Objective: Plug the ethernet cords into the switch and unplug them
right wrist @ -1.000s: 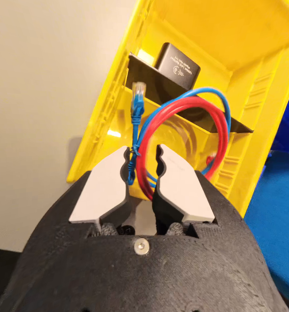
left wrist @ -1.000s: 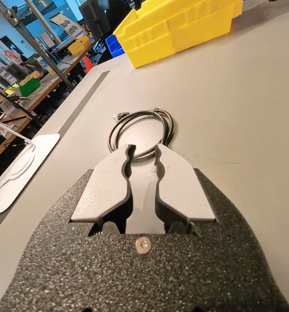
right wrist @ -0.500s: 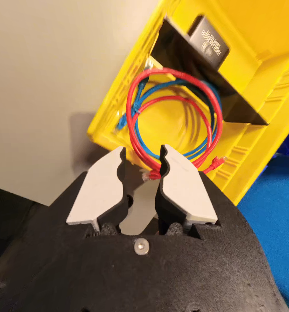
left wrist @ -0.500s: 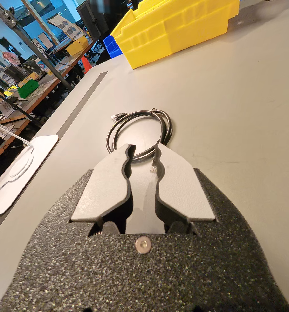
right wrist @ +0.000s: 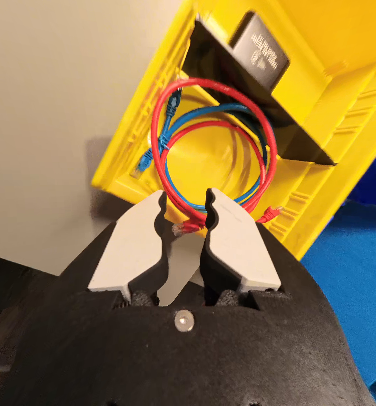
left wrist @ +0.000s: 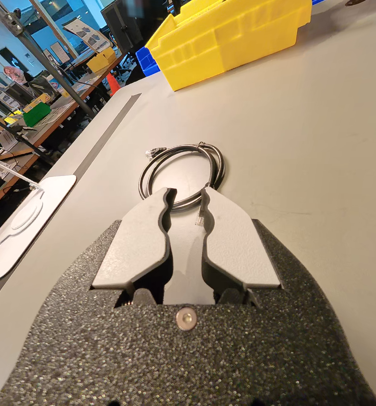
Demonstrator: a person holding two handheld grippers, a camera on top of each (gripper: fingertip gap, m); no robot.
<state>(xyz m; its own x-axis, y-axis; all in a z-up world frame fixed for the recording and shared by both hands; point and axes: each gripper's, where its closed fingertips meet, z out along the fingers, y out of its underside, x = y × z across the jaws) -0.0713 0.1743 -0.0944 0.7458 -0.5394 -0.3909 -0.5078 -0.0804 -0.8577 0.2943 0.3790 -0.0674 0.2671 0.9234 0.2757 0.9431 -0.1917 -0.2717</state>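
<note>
Left wrist view: left gripper (left wrist: 186, 193) spread over coiled black ethernet cord (left wrist: 183, 170) on grey table (left wrist: 292, 142).
Clear plug of cord between the fingers at frame centre, nothing pinched; yellow bin (left wrist: 226, 41) along the top edge.

Right wrist view: right gripper (right wrist: 186, 195) spread, pinching nothing.
Red ethernet cord (right wrist: 213, 136) and blue ethernet cord (right wrist: 174, 125) coiled in yellow bin (right wrist: 328, 136) at frame centre; black switch (right wrist: 262, 50) upper right behind a black divider (right wrist: 270, 123); red plug between the fingers.
</note>
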